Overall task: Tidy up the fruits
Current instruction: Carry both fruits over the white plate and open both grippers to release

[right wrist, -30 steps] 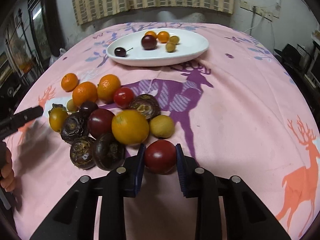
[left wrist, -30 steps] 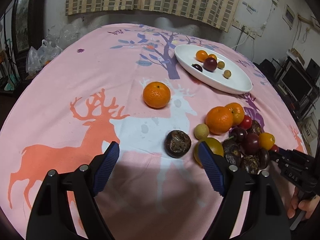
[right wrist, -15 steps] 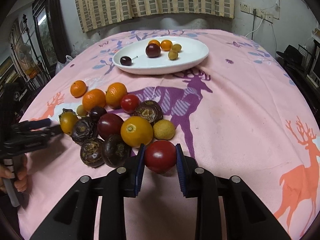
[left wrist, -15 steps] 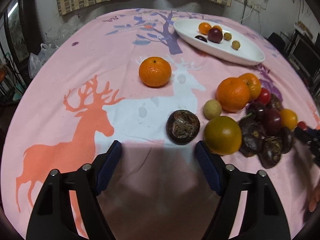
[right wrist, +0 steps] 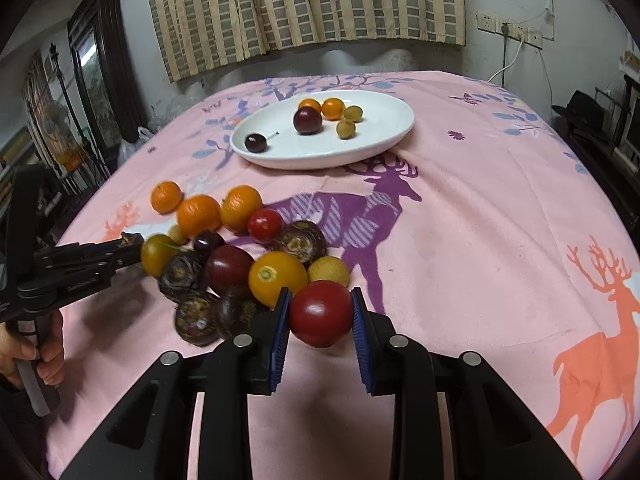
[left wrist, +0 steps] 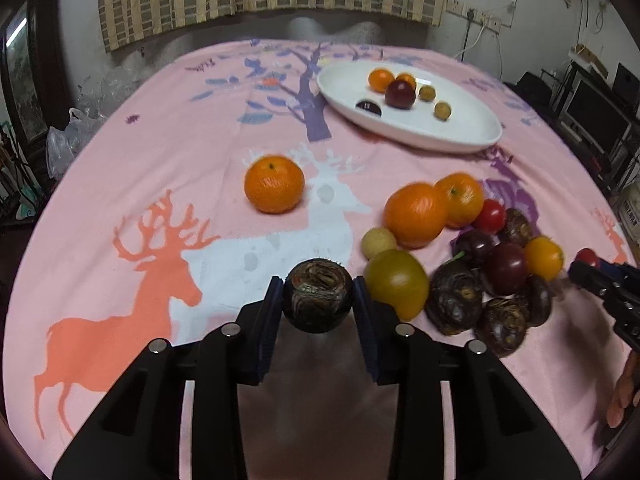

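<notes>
My left gripper point(left wrist: 318, 306) is shut on a dark brown water chestnut point(left wrist: 318, 300), just left of the fruit pile point(left wrist: 472, 260). My right gripper point(right wrist: 320, 314) is shut on a red tomato point(right wrist: 321, 313) and holds it above the cloth at the pile's near edge point(right wrist: 240, 256). The white oval plate point(left wrist: 460, 136) at the far side holds several small fruits; it also shows in the right wrist view point(right wrist: 376, 144). A lone orange point(left wrist: 274, 183) lies left of the pile. The left gripper shows at the left of the right wrist view point(right wrist: 124, 246).
The round table has a pink deer-print cloth point(right wrist: 480, 240). A plastic bag point(left wrist: 68, 140) sits off the table's left edge. Shelves and monitors point(left wrist: 596, 112) stand to the right. A curtained wall point(right wrist: 304, 8) is behind the table.
My left gripper moved forward and closed on the water chestnut, which lay free before. My right gripper kept its hold on the red tomato and lifted it slightly.
</notes>
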### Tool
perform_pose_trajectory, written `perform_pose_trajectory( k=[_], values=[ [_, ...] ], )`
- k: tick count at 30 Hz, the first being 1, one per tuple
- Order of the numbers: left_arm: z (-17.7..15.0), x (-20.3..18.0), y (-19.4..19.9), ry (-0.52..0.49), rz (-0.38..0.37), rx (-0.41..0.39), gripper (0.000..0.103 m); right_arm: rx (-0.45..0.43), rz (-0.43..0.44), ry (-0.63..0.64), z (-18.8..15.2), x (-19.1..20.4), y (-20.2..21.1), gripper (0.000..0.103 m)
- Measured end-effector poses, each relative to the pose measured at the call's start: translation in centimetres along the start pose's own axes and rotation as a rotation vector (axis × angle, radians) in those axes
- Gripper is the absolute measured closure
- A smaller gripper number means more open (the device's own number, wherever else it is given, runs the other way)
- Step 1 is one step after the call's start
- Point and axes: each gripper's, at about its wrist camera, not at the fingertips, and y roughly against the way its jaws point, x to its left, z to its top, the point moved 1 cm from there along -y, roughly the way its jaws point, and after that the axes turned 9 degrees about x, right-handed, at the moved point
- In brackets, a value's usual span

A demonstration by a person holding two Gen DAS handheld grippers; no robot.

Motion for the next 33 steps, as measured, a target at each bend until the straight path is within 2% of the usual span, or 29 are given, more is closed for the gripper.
perform_pose_trajectory(
  k=[5,10,13,18,25,26,27,28,29,33],
  values=[
    [2.4,-0.5,3.6,-0.005,-0.058,-0.076,0.068,-0.07,0.101,-0.052,1.3,-0.2,2.3,0.073],
    [7.2,-3.1,3.7,-0.023,-0.097,-0.096,0.068,-0.11,0.089,0.014,5.4,1.0,3.5,0.073],
    [10.6,-5.2,1.9,-0.037,-0.094,-0.101,0.068,-0.13,0.067,0.048,9.0,1.1,2.2,0.073],
    [14.5,-7.5,-3.1,-0.009,-0.077,-0.038,0.068,-0.086,0.04,0.017,12.7,-0.4,-2.2,0.073],
    [16.2,-8.8,-7.0,-0.002,-0.04,0.015,0.068,-0.003,0.046,-0.009,15.0,-2.4,-7.2,0.072],
    [16.3,-8.9,-7.4,0.004,-0.036,0.023,0.066,0.005,0.046,-0.007,15.0,-2.4,-7.4,0.071],
    [16.4,-8.9,-7.6,0.013,-0.034,0.029,0.049,0.01,0.042,-0.011,15.0,-2.5,-7.6,0.064],
    [16.4,-8.9,-7.5,0.025,-0.027,0.028,0.039,0.005,0.036,-0.027,14.9,-2.8,-7.6,0.056],
    [16.2,-8.8,-7.3,0.038,-0.017,0.014,0.033,-0.005,0.035,-0.038,14.8,-3.0,-7.4,0.055],
    [15.3,-8.4,-5.7,0.037,-0.038,-0.002,0.033,-0.02,0.053,-0.04,13.7,-3.3,-5.9,0.055]
  ],
)
